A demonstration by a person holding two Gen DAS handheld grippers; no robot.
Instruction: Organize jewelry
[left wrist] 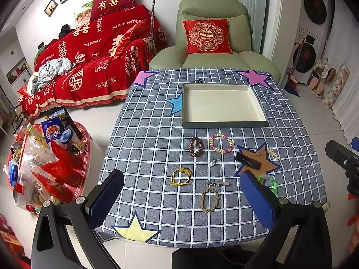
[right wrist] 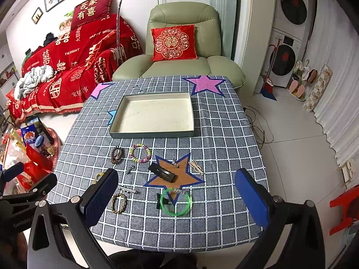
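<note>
An empty shallow tray (left wrist: 224, 124) (right wrist: 152, 133) sits at the table's far middle. In front of it lie a brown bead bracelet (left wrist: 195, 146) (right wrist: 117, 155), a pastel bead bracelet (left wrist: 221, 143) (right wrist: 140, 152), a yellow cord bracelet (left wrist: 180, 176), a braided brown bracelet (left wrist: 209, 200) (right wrist: 119, 202), a black hair clip (left wrist: 248, 160) (right wrist: 162, 172), a silver clip (left wrist: 216, 183) (right wrist: 127, 189) and a green ring bracelet (right wrist: 176, 201). My left gripper (left wrist: 181, 198) is open and empty above the table's near edge. My right gripper (right wrist: 177, 199) is open and empty, hovering over the green bracelet.
The table has a grey checked cloth (left wrist: 148, 148) with coloured stars. A green armchair (left wrist: 213, 44) stands behind it, a red-covered sofa (left wrist: 89, 56) to the left. A red tray of snacks (left wrist: 44, 168) sits on the floor at left. Washing machines (right wrist: 289, 33) stand at right.
</note>
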